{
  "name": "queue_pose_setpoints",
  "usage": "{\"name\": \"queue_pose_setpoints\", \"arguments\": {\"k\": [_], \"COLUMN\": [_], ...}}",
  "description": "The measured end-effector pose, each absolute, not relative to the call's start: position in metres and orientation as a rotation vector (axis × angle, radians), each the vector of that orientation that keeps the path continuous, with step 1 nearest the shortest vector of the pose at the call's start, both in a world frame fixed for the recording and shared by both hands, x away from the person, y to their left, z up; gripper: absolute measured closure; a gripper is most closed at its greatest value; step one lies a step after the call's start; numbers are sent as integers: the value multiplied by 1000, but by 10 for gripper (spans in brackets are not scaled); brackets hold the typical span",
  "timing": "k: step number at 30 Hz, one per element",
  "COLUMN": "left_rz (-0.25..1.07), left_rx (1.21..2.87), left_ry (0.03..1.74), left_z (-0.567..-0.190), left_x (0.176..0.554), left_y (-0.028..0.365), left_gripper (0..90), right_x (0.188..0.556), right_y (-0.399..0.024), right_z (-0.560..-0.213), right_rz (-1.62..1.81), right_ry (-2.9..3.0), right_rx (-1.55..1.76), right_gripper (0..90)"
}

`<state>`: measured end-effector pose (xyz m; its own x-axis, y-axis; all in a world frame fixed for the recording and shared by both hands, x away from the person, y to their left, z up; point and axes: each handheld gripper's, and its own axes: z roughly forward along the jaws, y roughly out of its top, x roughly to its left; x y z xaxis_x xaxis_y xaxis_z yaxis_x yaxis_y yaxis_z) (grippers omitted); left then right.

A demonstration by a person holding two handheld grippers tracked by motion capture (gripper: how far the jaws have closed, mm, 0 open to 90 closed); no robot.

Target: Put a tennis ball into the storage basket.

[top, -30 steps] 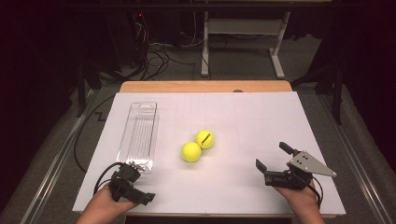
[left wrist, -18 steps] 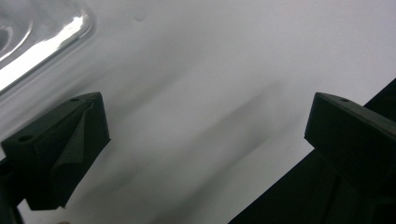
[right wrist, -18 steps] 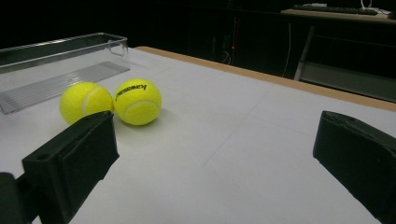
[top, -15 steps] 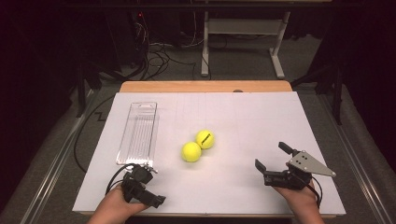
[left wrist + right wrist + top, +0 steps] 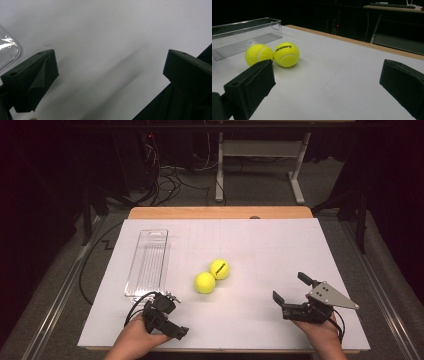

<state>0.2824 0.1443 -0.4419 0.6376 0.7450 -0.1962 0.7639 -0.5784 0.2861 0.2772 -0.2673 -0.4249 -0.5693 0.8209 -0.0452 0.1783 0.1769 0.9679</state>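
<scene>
Two yellow tennis balls touch each other mid-table: one nearer me (image 5: 204, 282) and one with a black logo (image 5: 219, 269) just behind it to the right. A clear plastic tray (image 5: 147, 262) lies empty to their left. My left gripper (image 5: 175, 316) is low at the front left, just in front of the tray's near end, open and empty. The left gripper view looks down between wide jaws (image 5: 110, 72) at bare white table, with the tray's corner (image 5: 7, 48) at the left. My right gripper (image 5: 290, 288) rests open at the front right, facing both balls (image 5: 259, 54) (image 5: 286, 54) and the tray (image 5: 244, 32).
A white sheet (image 5: 280, 245) covers the table, with a wooden edge (image 5: 220, 213) along the far side. Beyond it are a dark floor, cables (image 5: 170, 175) and a metal stand (image 5: 260, 150). A cable (image 5: 135, 307) trails from the left gripper.
My left hand has slid its gripper to the right along the table's front, closer to the tray's near end. The right gripper, balls and tray have stayed put.
</scene>
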Motion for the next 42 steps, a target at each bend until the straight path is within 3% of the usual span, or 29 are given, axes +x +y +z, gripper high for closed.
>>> {"name": "queue_pose_setpoints", "arguments": {"k": [42], "left_rz": [-120], "left_rx": [2532], "left_ry": [1170], "left_z": [-421], "left_x": [326], "left_y": [93], "left_gripper": [8], "right_x": [276], "right_y": [-272], "right_z": [-423], "right_rz": [1446], "right_ry": [1849], "right_rx": [948], "right_gripper": [4]}}
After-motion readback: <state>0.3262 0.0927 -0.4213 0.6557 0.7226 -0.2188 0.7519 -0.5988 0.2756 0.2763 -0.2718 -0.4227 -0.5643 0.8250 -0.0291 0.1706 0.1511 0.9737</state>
